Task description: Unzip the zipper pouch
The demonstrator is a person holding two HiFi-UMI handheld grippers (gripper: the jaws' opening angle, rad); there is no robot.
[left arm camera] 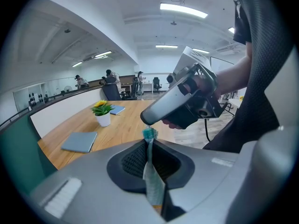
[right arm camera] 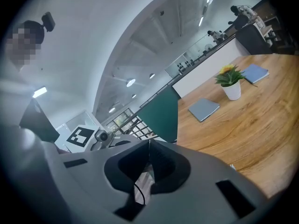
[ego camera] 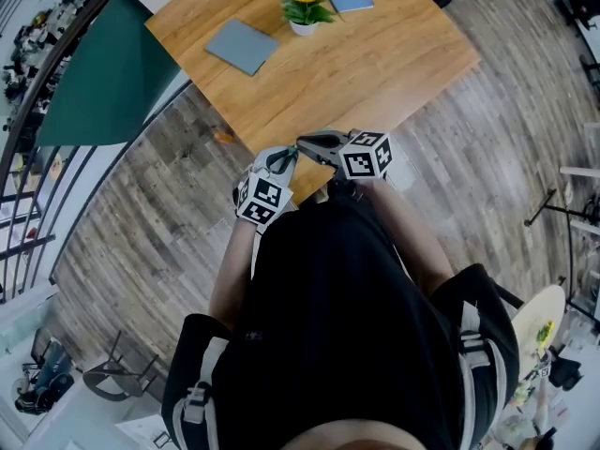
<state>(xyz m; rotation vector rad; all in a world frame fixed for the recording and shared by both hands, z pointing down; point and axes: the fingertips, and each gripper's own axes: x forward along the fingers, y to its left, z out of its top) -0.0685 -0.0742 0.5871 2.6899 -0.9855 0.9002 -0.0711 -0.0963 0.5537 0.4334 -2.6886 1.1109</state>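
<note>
Head view: left gripper (ego camera: 279, 162) and right gripper (ego camera: 304, 144) are held close in front of the person's chest, tips nearly meeting, just off the near edge of the wooden tabletop (ego camera: 403, 59). On the tabletop, well apart from the grippers, are two grey-blue notebooks (ego camera: 242, 45) and a potted yellow flower (ego camera: 306, 12) between them. What sits between the tips is too small to make out here.

Left gripper view: fingers clenched on the pouch (left arm camera: 153, 178). It shows as a thin pale strip of fabric standing upright between the pads, in the air and not on the tabletop. Its teal end (left arm camera: 149, 134) pokes out past the fingertips. The right gripper comes in from the upper right, its tip right at that teal end.

Right gripper view: fingers closed, pads meeting in a line. Pale fabric and a thin black cord (right arm camera: 138, 186) show in the gap below the pads. Can't tell whether the tips actually pinch anything. The left gripper's marker cube sits just beyond, to the left.
</note>
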